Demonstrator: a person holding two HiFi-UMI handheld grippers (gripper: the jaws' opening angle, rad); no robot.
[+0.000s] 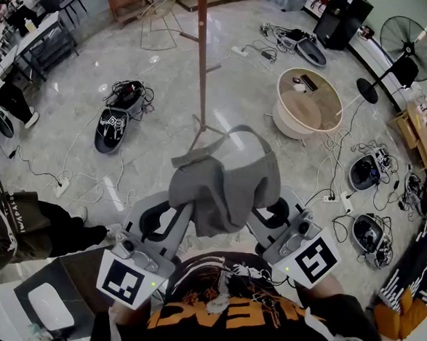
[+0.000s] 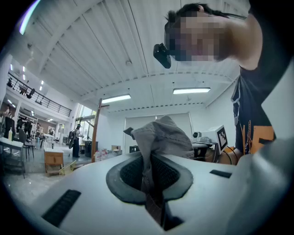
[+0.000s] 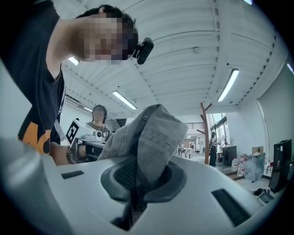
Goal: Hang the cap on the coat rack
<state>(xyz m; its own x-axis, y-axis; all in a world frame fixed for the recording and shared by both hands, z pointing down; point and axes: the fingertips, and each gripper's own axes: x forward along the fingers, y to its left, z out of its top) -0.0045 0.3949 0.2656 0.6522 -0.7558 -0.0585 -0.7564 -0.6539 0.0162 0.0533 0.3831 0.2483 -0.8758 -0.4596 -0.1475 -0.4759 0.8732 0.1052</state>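
A grey cap [image 1: 227, 178] hangs in the air between both grippers, its strap looping up at the top. My left gripper [image 1: 184, 209] is shut on the cap's left edge, and the grey cloth [image 2: 161, 137] rises out of its closed jaws. My right gripper [image 1: 260, 212] is shut on the cap's right edge, with the fabric [image 3: 147, 142] bunched between its pads. The brown wooden coat rack [image 1: 201, 56] stands just beyond the cap, with short pegs along its pole. It shows as a thin post [image 2: 95, 131] at the left and a post [image 3: 205, 133] at the right.
A round low table [image 1: 307, 101] stands to the right of the rack. Cables and dark devices [image 1: 116, 119] lie over the pale floor. A black fan [image 1: 404, 48] is at the far right. A seated person [image 1: 20, 222] is at my left, by a table corner [image 1: 37, 299].
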